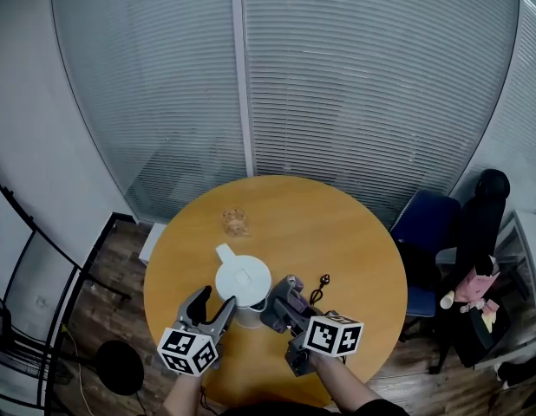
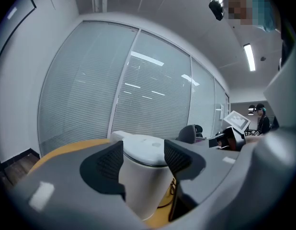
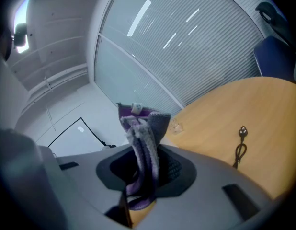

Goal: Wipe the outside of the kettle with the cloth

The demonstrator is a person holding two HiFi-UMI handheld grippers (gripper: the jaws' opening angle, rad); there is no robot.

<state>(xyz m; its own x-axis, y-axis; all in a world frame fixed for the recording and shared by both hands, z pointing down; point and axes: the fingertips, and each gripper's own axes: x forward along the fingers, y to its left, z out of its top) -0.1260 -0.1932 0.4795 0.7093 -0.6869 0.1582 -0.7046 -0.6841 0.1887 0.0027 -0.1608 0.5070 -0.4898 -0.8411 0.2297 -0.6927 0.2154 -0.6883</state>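
A white kettle (image 1: 243,281) stands near the front of the round wooden table (image 1: 337,232). My left gripper (image 1: 214,302) is at the kettle's left front side and open. In the left gripper view the kettle (image 2: 143,186) fills the gap beyond the two dark fingertips of the left gripper (image 2: 144,155), and the pads do not press on it. My right gripper (image 1: 290,303) sits just right of the kettle, shut on a purple and grey cloth (image 1: 277,305). The cloth (image 3: 143,143) stands up bunched between the right gripper's (image 3: 145,169) jaws.
A black cord with a plug (image 1: 323,282) lies on the table right of the kettle. A small clear glass object (image 1: 235,222) sits behind the kettle. A blue chair (image 1: 428,232) and a black chair (image 1: 480,224) stand off the table's right edge. A glass partition with blinds runs behind.
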